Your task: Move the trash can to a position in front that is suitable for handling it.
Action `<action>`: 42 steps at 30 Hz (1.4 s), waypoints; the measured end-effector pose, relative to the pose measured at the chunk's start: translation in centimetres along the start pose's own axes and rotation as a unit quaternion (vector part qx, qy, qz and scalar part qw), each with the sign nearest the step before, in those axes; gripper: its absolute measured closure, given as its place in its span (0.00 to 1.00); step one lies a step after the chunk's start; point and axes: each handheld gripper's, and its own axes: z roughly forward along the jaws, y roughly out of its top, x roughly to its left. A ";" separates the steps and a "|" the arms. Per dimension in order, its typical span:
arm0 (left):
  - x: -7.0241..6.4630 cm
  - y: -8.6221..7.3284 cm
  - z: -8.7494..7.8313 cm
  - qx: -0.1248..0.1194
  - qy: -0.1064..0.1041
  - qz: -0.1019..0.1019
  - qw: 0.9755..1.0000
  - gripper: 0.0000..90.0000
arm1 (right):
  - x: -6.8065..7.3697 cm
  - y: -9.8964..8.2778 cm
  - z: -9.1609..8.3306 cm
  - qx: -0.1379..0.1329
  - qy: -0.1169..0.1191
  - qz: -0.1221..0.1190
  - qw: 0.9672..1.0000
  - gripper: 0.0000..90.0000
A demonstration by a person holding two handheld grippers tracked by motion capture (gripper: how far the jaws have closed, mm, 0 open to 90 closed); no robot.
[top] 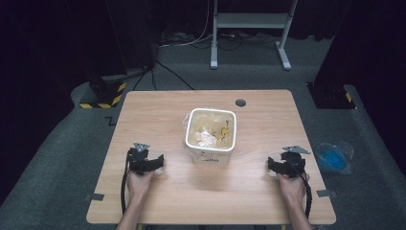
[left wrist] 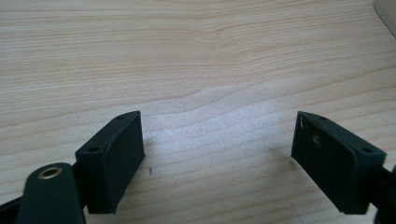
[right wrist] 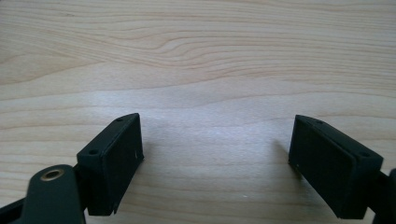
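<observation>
- The left gripper point(top: 154, 164) rests on the wooden table point(top: 158, 110), to the left of a white bin point(top: 211, 154) and apart from it, jaws pointing toward it
- Its jaws stand wide apart in the left gripper view point(left wrist: 217, 154), with nothing between them but bare wood; a pale corner at the top right edge of that view may be the bin, too little to tell
- The right gripper point(top: 273, 165) sits on the opposite side of the bin, a bit farther off, also pointing inward
- Its jaws are spread just as wide in the right gripper view point(right wrist: 215, 154), with only wood grain ahead of them
- The bin stands upright near the middle of the table, between the two tools, lined with a clear bag and holding crumpled paper and scraps point(top: 207, 136)
- A blue item in a clear bag point(top: 333, 158) lies on the floor just past the table's right edge
- Judging by this, the work is at its starting step: both hands parked, nothing gripped
- The next move likely calls for bringing both tools inward to the bin, each to its own side, and closing on the rim or the bag edge without tipping the bin
</observation>
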 end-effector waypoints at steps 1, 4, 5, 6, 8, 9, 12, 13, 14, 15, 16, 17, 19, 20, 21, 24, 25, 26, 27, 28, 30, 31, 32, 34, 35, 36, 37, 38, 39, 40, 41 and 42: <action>-0.1 0.1 0.1 0.001 -0.001 -0.002 1.000 0.19 | 0.1 0.0 0.0 -0.001 0.003 -0.002 1.000 0.20; -0.3 0.3 0.3 -0.003 -0.004 -0.006 1.000 0.19 | 0.4 0.0 0.1 -0.004 0.006 -0.003 1.000 0.20; -0.4 0.3 0.4 -0.004 -0.002 -0.004 1.000 0.19 | 0.5 0.0 0.1 -0.006 0.009 -0.001 1.000 0.21; -0.6 0.5 0.6 -0.005 -0.002 -0.007 1.000 0.19 | 0.6 0.0 0.1 -0.014 0.014 0.001 1.000 0.21; -0.7 0.6 0.6 -0.005 -0.003 -0.009 1.000 0.19 | 0.8 0.1 0.1 -0.020 0.015 0.004 1.000 0.21; -0.8 0.7 0.7 -0.005 -0.002 -0.010 1.000 0.19 | 0.8 0.1 0.1 -0.020 0.015 0.004 1.000 0.21; -1.1 1.0 0.7 -0.008 0.000 -0.009 1.000 0.18 | 1.3 0.3 -0.1 -0.030 0.027 0.007 0.999 0.23; -1.3 1.2 0.8 -0.008 0.000 -0.008 1.000 0.17 | 1.9 0.5 -0.2 -0.035 0.035 0.005 0.999 0.23; -1.5 1.4 0.9 -0.008 0.001 -0.004 1.000 0.17 | 1.9 0.5 -0.2 -0.035 0.035 0.005 0.999 0.23; -1.9 1.5 1.0 -0.011 0.008 -0.001 1.000 0.17 | 2.2 0.6 -0.3 -0.038 0.041 0.001 0.998 0.24; -2.1 1.6 1.1 -0.005 0.017 0.004 1.000 0.17 | 2.6 0.8 -0.3 -0.039 0.046 -0.001 0.998 0.24; -2.4 1.8 1.2 0.003 0.022 0.009 1.000 0.16 | 2.9 0.9 -0.3 -0.042 0.052 -0.005 0.998 0.24; -2.9 2.1 1.4 0.001 0.017 0.012 1.000 0.15 | 3.5 1.1 -0.2 -0.045 0.065 -0.003 0.997 0.25; -3.2 2.3 1.5 -0.001 0.015 0.012 1.000 0.15 | 3.9 1.3 -0.2 -0.044 0.069 -0.005 0.997 0.25; -3.4 2.4 1.5 -0.001 0.013 0.012 1.000 0.15 | 4.3 1.4 -0.1 -0.044 0.075 -0.008 0.996 0.26; -4.1 2.7 1.5 -0.010 0.009 0.012 1.000 0.15 | 5.1 1.7 0.3 -0.036 0.085 -0.011 0.996 0.25; -4.3 2.7 1.6 -0.010 0.004 0.010 1.000 0.15 | 5.3 1.8 0.3 -0.036 0.088 -0.011 0.995 0.25; -4.4 2.7 1.7 -0.009 0.005 0.012 1.000 0.15 | 5.6 1.9 0.4 -0.038 0.092 -0.011 0.995 0.26; -4.5 2.7 1.8 -0.006 0.002 0.012 1.000 0.15 | 6.0 2.1 0.4 -0.038 0.100 -0.008 0.994 0.28; -4.6 2.7 2.0 -0.004 0.001 0.011 1.000 0.15 | 6.0 2.1 0.4 -0.038 0.100 -0.008 0.994 0.28; -4.7 2.6 2.2 -0.003 0.003 0.005 1.000 0.15 | 6.6 2.5 0.1 -0.044 0.119 0.007 0.992 0.31; -4.8 2.6 2.3 -0.004 0.001 0.001 1.000 0.15 | 6.9 2.6 0.1 -0.044 0.124 0.004 0.991 0.31; -4.9 2.7 2.4 -0.005 0.001 0.000 1.000 0.15 | 6.9 2.6 0.1 -0.044 0.124 0.004 0.991 0.31; -5.2 2.7 2.4 -0.008 0.000 -0.002 1.000 0.15 | 7.4 2.8 0.1 -0.044 0.131 0.004 0.990 0.31; -5.3 2.7 2.4 -0.008 -0.002 0.000 1.000 0.15 | 7.6 2.9 0.1 -0.044 0.133 0.003 0.990 0.31; -5.6 2.8 2.4 -0.008 -0.002 0.001 1.000 0.15 | 8.0 2.9 0.2 -0.042 0.137 0.002 0.990 0.31; -5.6 2.8 2.4 -0.008 -0.002 0.001 1.000 0.15 | 8.2 2.9 0.3 -0.039 0.138 0.003 0.990 0.31; -5.7 2.8 2.4 -0.008 -0.001 0.004 1.000 0.15 | 8.4 2.9 0.5 -0.037 0.137 0.000 0.990 0.31; -6.0 2.8 2.5 -0.007 -0.003 0.002 1.000 0.15 | 8.5 2.9 0.6 -0.036 0.136 -0.001 0.990 0.31; -6.0 2.8 2.5 -0.007 -0.003 0.002 1.000 0.15 | 8.5 2.9 0.6 -0.036 0.136 -0.001 0.990 0.31; -6.1 2.8 2.6 -0.007 -0.004 0.002 1.000 0.15 | 8.6 2.8 0.7 -0.035 0.137 -0.002 0.990 0.32; -6.2 2.8 2.6 -0.007 -0.005 0.002 1.000 0.15 | 8.7 2.8 0.8 -0.034 0.138 0.000 0.990 0.32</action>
